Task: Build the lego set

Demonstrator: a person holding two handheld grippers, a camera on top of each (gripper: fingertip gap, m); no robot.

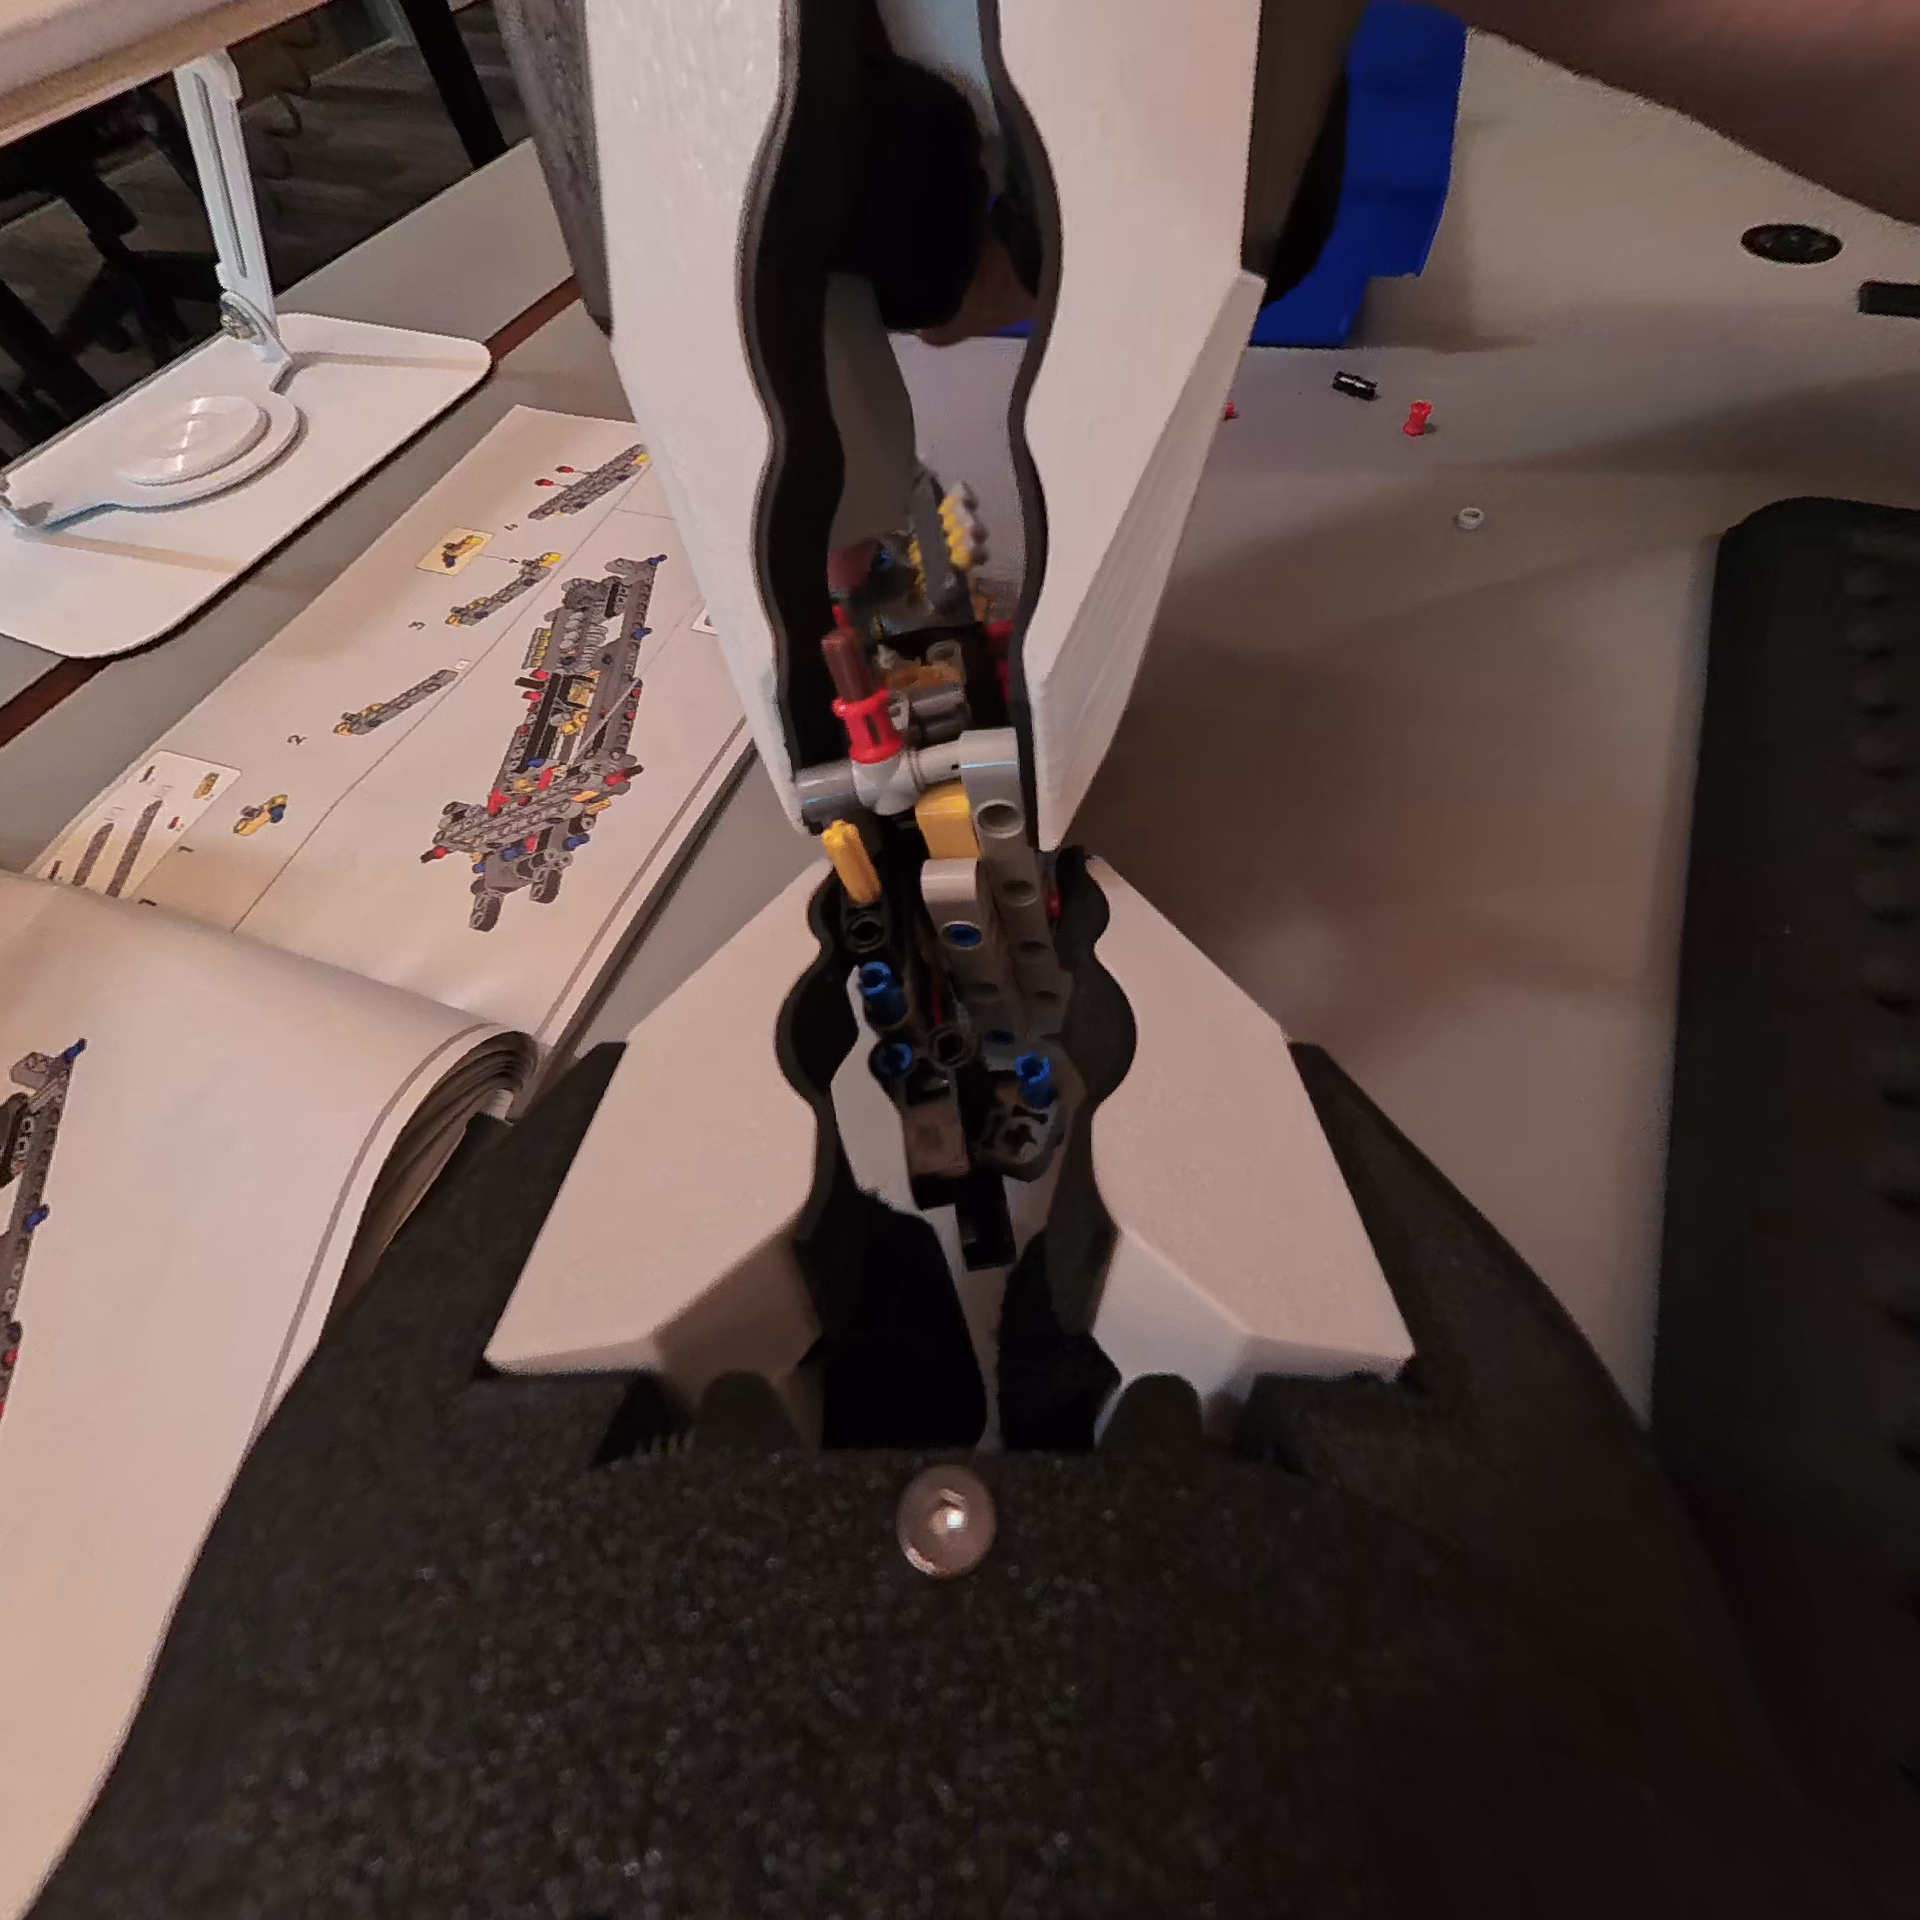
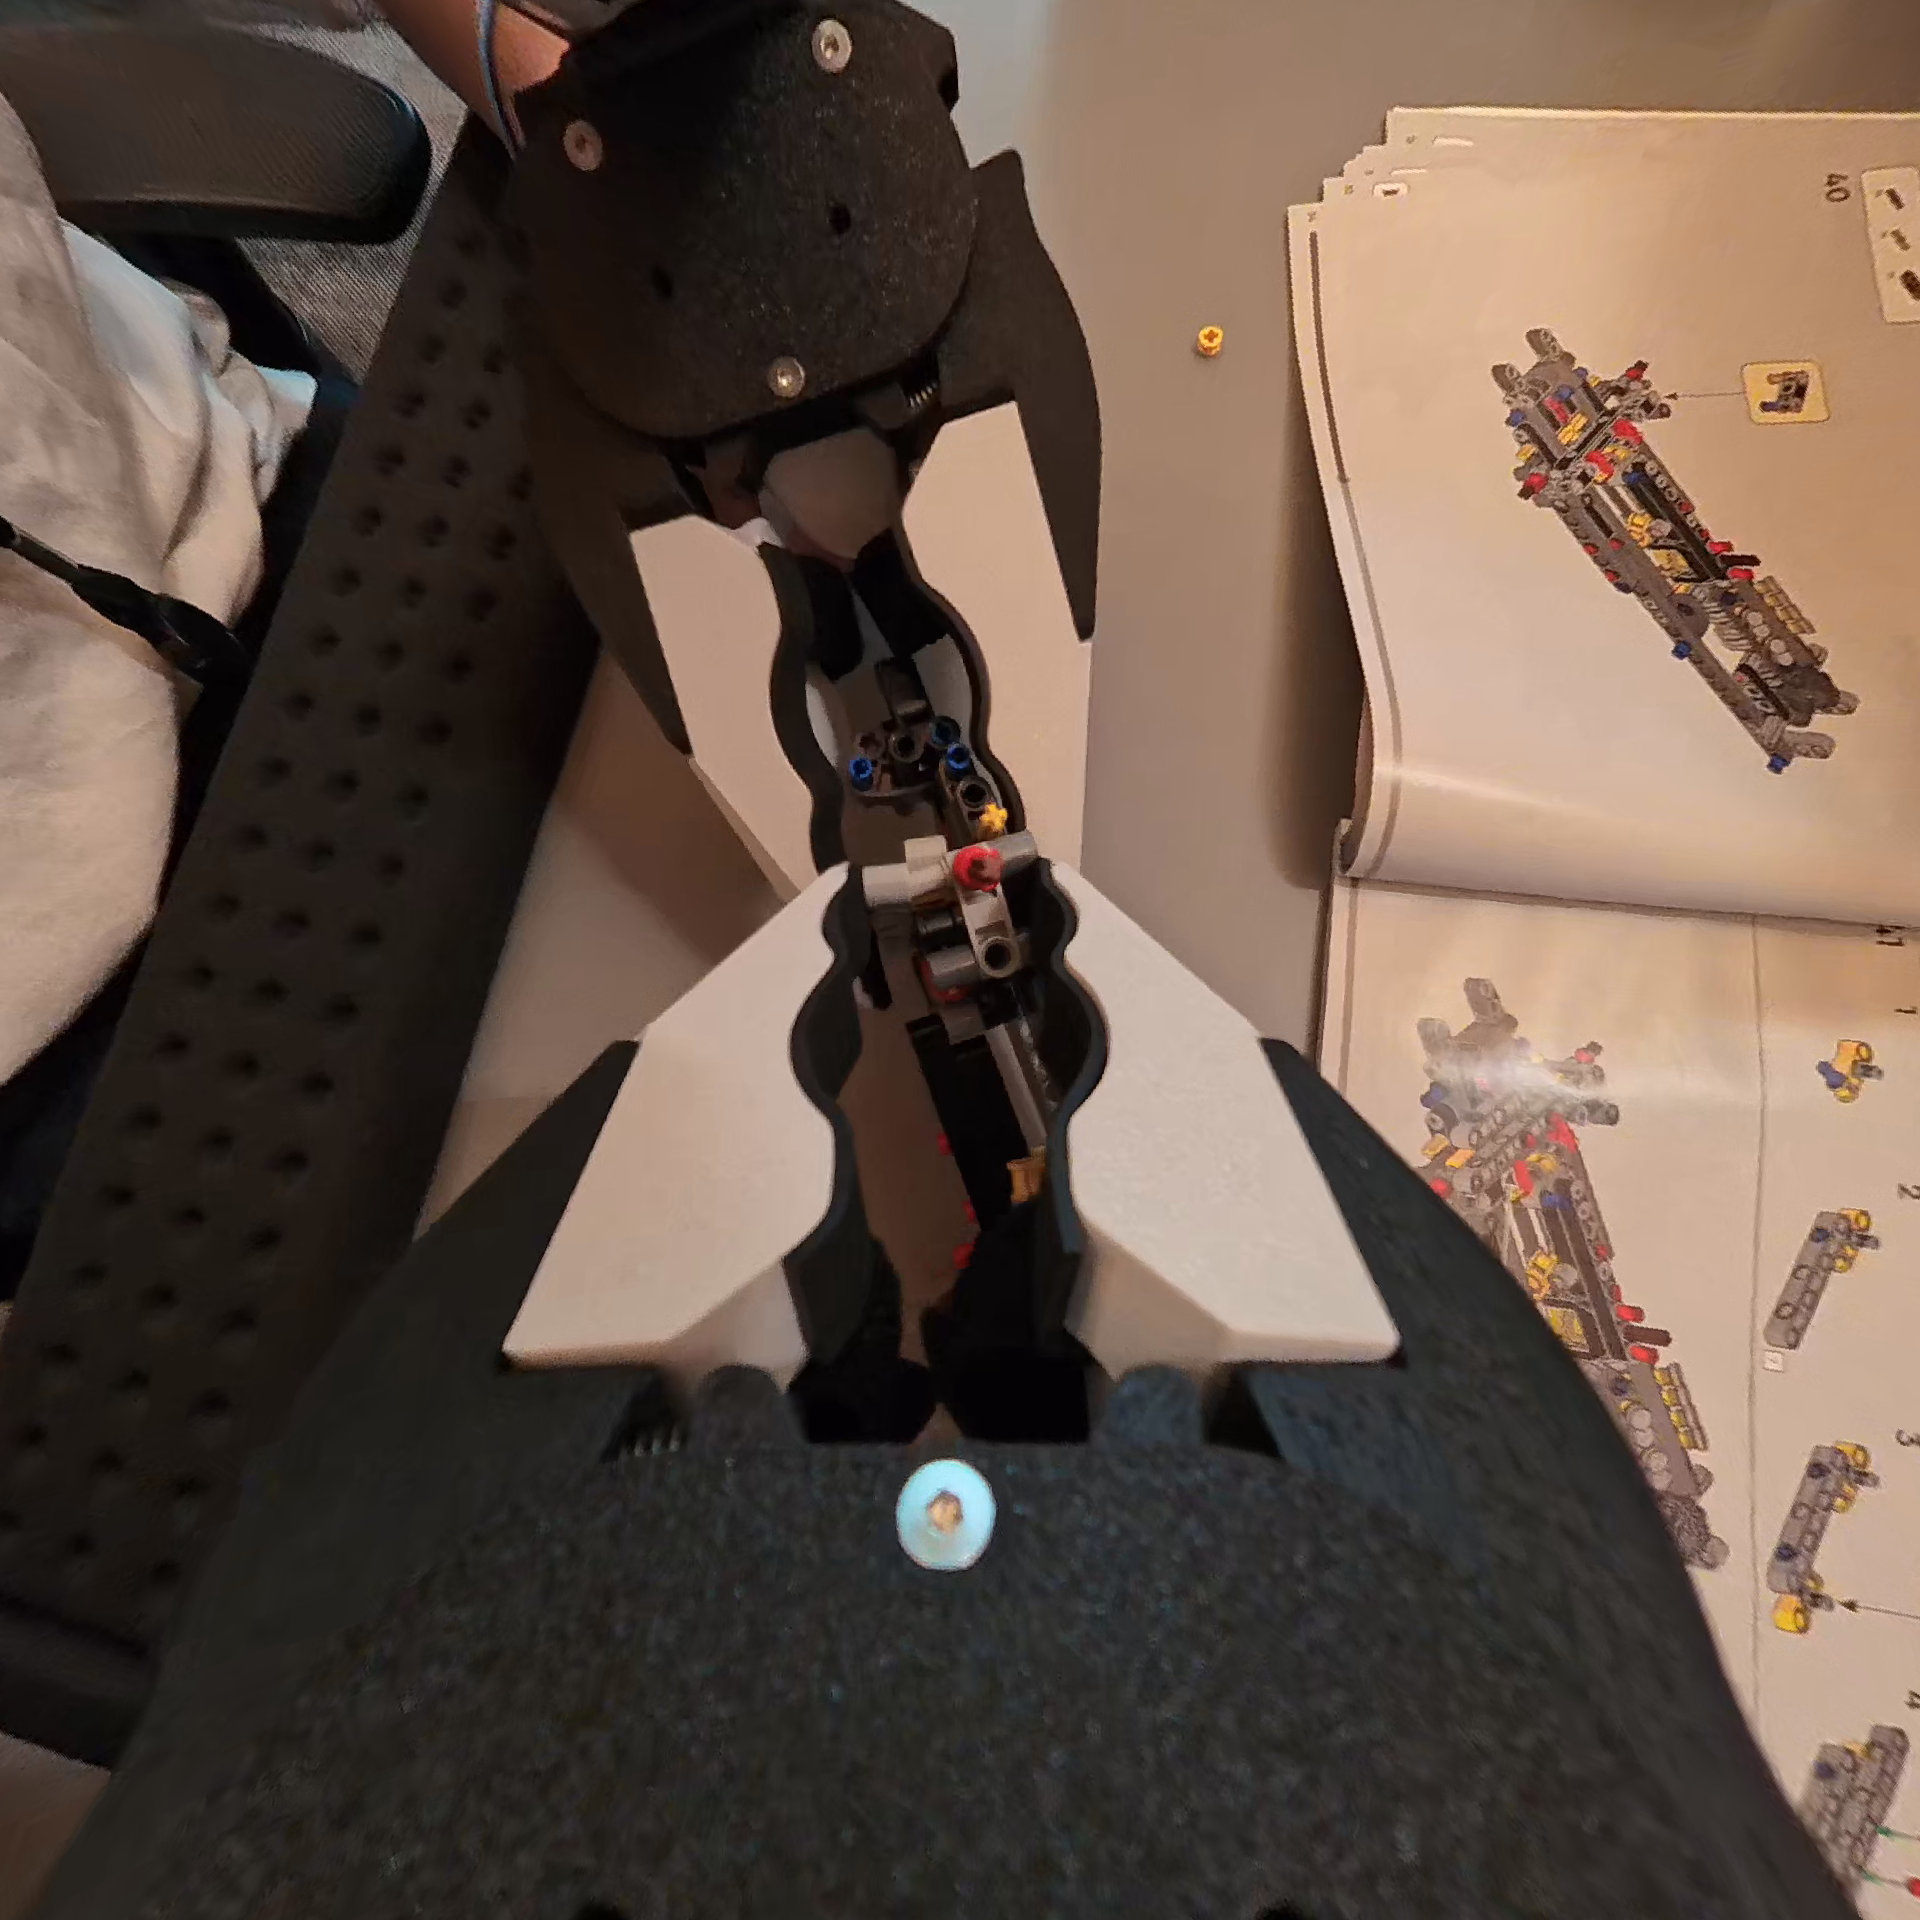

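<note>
In the left wrist view we see, from the left, a white stand (image 1: 239,416), the open instruction booklet (image 1: 343,790), then our left gripper (image 1: 951,883) closed narrowly on the lego assembly (image 1: 987,966), held above the table (image 1: 1403,831). The right gripper (image 1: 914,800) meets it tip to tip. Only this view shows a blue bin (image 1: 1371,187) and loose pins. In the right wrist view, the right gripper (image 2: 951,914) clamps the assembly's other end; a yellow piece (image 2: 1208,339) appears here alone. Fingers hide most of the model.
</note>
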